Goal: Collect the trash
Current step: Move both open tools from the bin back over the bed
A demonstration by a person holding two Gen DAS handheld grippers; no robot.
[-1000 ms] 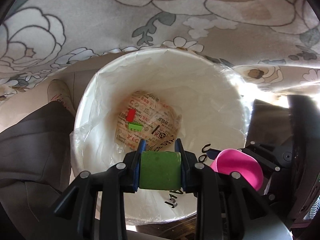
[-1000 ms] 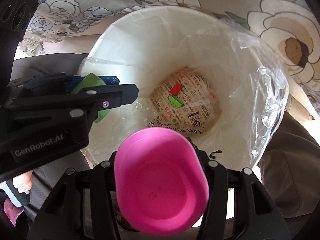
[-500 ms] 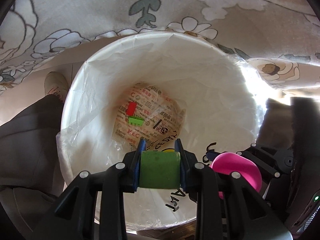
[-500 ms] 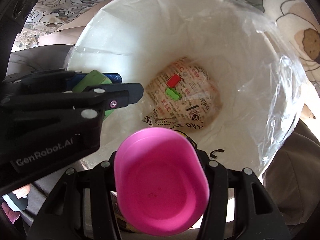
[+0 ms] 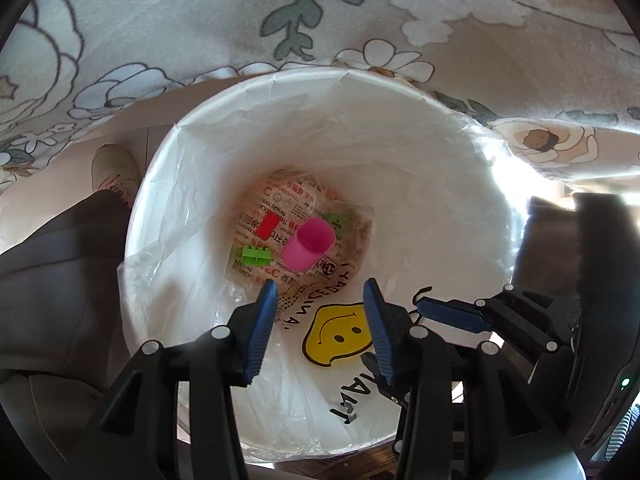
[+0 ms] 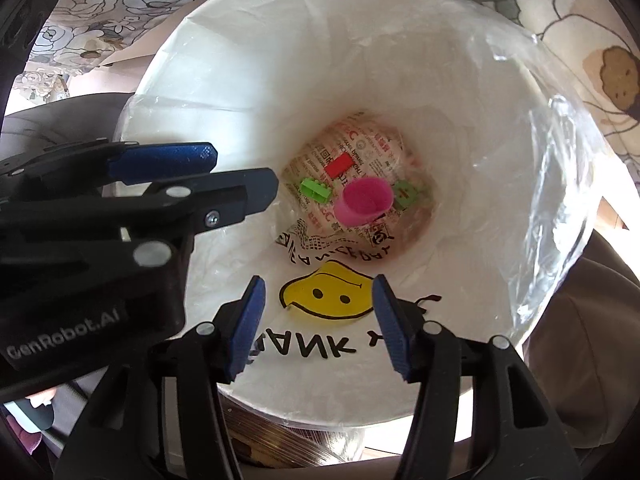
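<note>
Down at the bottom of the white bin (image 5: 280,128), centre of both views, the pink cup (image 5: 307,243) lies tipped on its side on a printed wrapper (image 5: 280,200), touching a green block (image 6: 408,194) and flanked by a second green brick (image 5: 256,256) and a red brick (image 5: 268,225). And both tools are empty now! Left gripper (image 5: 320,320), jaws just opened, spread with nothing between them; right gripper (image 6: 318,320) likewise, jaws parted over the smiley face on the liner (image 6: 540,160). They hang above the mouth so drops fall clear inside the rim. Room looks tight: the two grippers nearly side by side, left one crowding the left of the right view, floral cloth (image 5: 200,20) close behind the rim, so lifting straight up seems safest
</note>
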